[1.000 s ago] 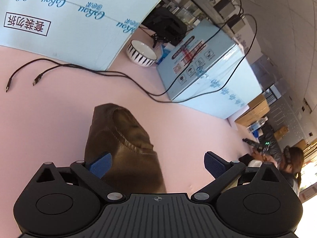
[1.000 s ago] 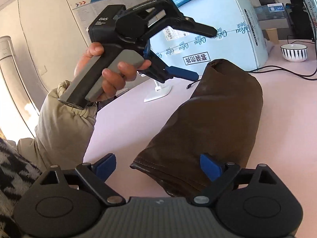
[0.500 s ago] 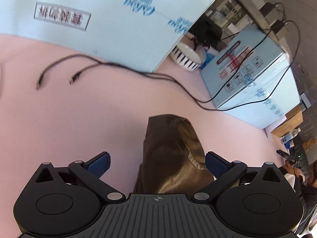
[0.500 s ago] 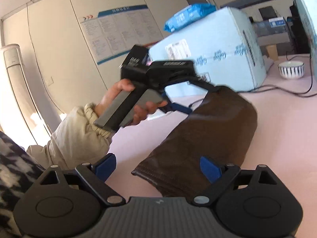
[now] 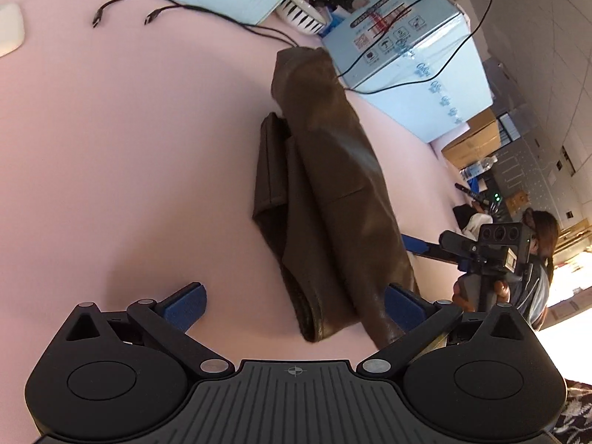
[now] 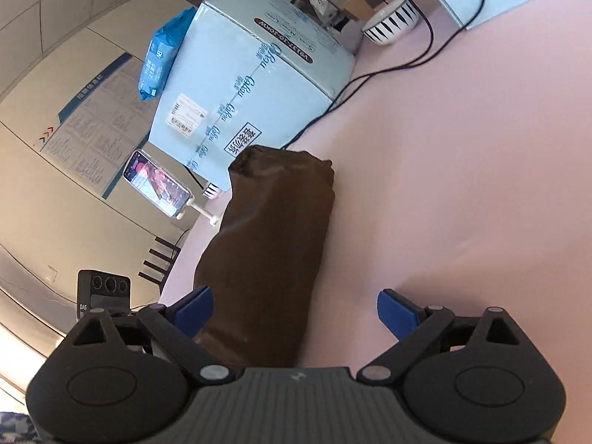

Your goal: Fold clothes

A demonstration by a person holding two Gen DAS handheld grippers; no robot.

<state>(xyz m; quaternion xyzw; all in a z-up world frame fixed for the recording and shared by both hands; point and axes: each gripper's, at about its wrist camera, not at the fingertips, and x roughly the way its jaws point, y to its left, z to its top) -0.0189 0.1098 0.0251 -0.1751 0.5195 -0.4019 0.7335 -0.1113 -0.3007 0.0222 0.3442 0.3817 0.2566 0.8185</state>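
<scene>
Hovering with both my jaws released, my left gripper (image 5: 294, 301) and right gripper (image 6: 296, 309) gripped nothing. The folded brown leather garment (image 5: 325, 199) lay mid-frame on the pink table (image 5: 129, 129). I judged its stiff layers could spring apart if nudged sideways.

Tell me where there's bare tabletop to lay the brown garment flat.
In the left wrist view, bare pink table spreads between the brown garment and the loose cable ends. In the right wrist view, it is also bare beside the garment. Crowded: the far edge, with blue boxes, striped bowl and cables.
</scene>
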